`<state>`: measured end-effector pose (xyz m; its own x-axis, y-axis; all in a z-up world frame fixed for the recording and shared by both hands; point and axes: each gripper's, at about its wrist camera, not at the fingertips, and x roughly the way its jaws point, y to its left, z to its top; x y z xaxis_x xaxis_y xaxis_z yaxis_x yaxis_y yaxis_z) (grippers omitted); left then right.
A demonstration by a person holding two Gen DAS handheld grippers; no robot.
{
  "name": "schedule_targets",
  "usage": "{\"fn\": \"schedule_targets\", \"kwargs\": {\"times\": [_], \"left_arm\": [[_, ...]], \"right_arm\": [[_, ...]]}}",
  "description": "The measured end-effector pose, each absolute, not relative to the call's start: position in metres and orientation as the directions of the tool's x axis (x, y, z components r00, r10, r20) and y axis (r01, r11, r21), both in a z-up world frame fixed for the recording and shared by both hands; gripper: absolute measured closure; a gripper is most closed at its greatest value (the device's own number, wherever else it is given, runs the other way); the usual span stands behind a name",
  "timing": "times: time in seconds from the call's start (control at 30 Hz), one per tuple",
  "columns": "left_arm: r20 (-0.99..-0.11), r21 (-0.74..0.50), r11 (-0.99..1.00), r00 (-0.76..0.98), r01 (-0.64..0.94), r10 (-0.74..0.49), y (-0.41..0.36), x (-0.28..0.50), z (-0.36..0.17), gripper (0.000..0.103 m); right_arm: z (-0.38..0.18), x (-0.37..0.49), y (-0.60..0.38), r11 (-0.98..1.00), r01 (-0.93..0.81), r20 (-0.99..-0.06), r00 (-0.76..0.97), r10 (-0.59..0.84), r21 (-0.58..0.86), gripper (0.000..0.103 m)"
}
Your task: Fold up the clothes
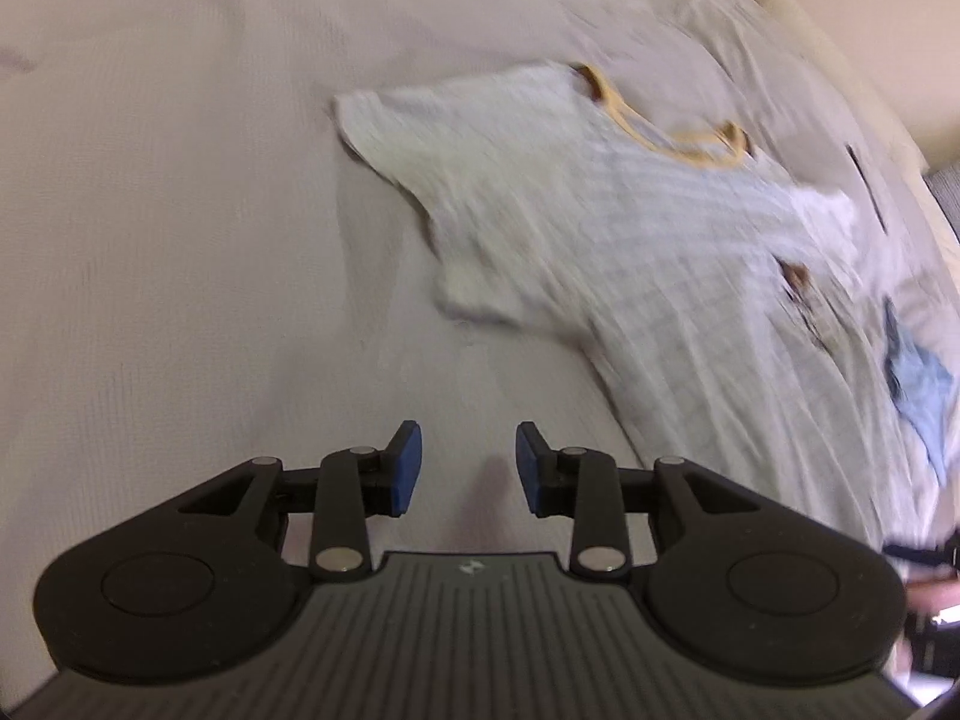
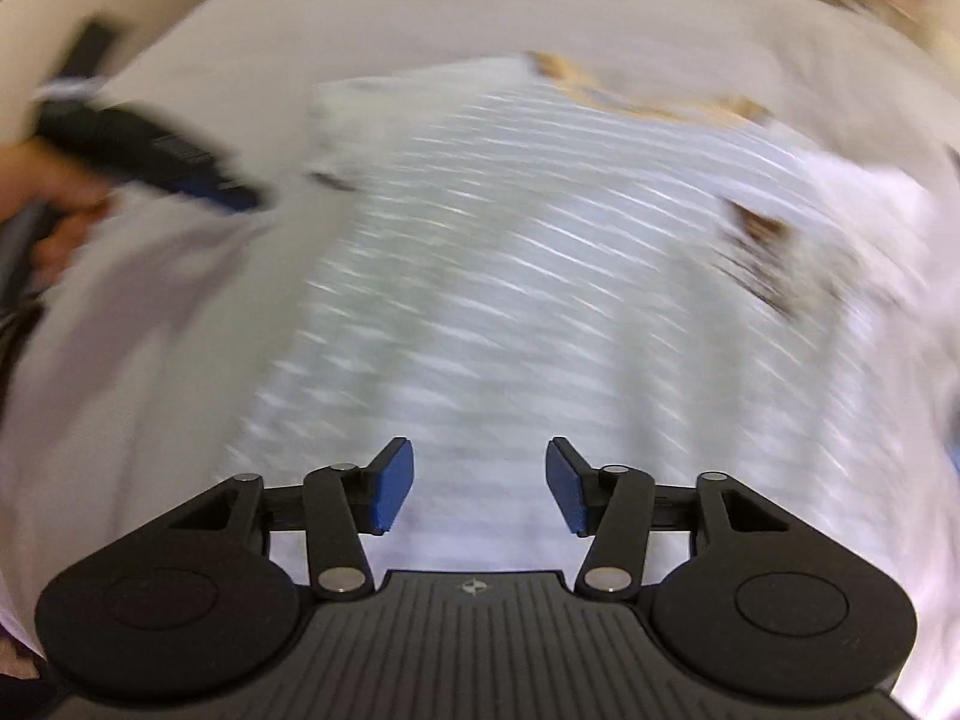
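A white T-shirt (image 1: 600, 228) with faint stripes and a yellow neckband (image 1: 672, 138) lies spread flat on a pale bed sheet (image 1: 180, 210). Its sleeve points left in the left wrist view. A brown and blue print (image 1: 918, 372) shows near the right edge. My left gripper (image 1: 468, 468) hangs open above bare sheet, beside the shirt's side edge, nothing between its blue pads. In the blurred right wrist view the T-shirt (image 2: 510, 270) fills the middle. My right gripper (image 2: 480, 486) stands open over the shirt's lower part. The left gripper (image 2: 156, 150) appears at the left, held by a hand.
The bed sheet (image 2: 150, 330) stretches wide to the left of the shirt. A cream wall or headboard (image 1: 870, 30) runs along the far right. A hand (image 2: 60, 210) and dark sleeve sit at the left edge of the right wrist view.
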<state>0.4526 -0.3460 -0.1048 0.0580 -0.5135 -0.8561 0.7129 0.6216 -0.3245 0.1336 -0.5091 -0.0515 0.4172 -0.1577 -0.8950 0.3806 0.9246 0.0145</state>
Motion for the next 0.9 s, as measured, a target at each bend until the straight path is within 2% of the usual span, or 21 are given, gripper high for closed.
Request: {"fn": "schedule_targets", "kwargs": {"times": [0.13,0.3,0.37,0.53,0.67,0.73,0.77,0.9], "left_arm": [[-0.853,-0.312,0.560,0.034,0.767,-0.521,-0.351,0.395,-0.085,0.074],[-0.842,-0.270,0.423,0.001,0.865,-0.539,-0.382,0.313,-0.063,0.069],[-0.845,-0.244,0.374,-0.008,0.895,-0.534,-0.401,0.277,-0.060,0.068],[-0.878,-0.245,0.345,-0.057,0.906,-0.474,-0.447,0.206,-0.069,0.068],[-0.905,-0.192,0.295,-0.053,0.936,-0.422,-0.475,0.167,-0.069,0.068],[-0.916,-0.166,0.271,-0.047,0.948,-0.398,-0.483,0.154,-0.067,0.067],[-0.921,-0.152,0.264,-0.039,0.952,-0.388,-0.485,0.150,-0.066,0.067],[-0.934,-0.112,0.274,-0.007,0.955,-0.357,-0.482,0.145,-0.062,0.066]], "right_arm": [[-0.044,0.059,-0.557,0.851,0.525,-0.901,0.353,-0.251,-0.032,0.050],[-0.052,-0.036,-0.621,0.730,0.683,-0.912,0.303,-0.275,0.006,0.050],[-0.062,-0.071,-0.645,0.696,0.716,-0.918,0.308,-0.250,0.051,0.050],[-0.100,-0.094,-0.689,0.717,0.650,-0.907,0.418,-0.060,0.252,0.053],[-0.127,-0.106,-0.721,0.704,0.589,-0.871,0.483,0.087,0.397,0.063],[-0.136,-0.107,-0.732,0.689,0.567,-0.855,0.497,0.149,0.451,0.092],[-0.134,-0.114,-0.736,0.679,0.574,-0.853,0.499,0.154,0.459,0.103],[-0.124,-0.142,-0.745,0.639,0.609,-0.854,0.496,0.156,0.470,0.103]]}}
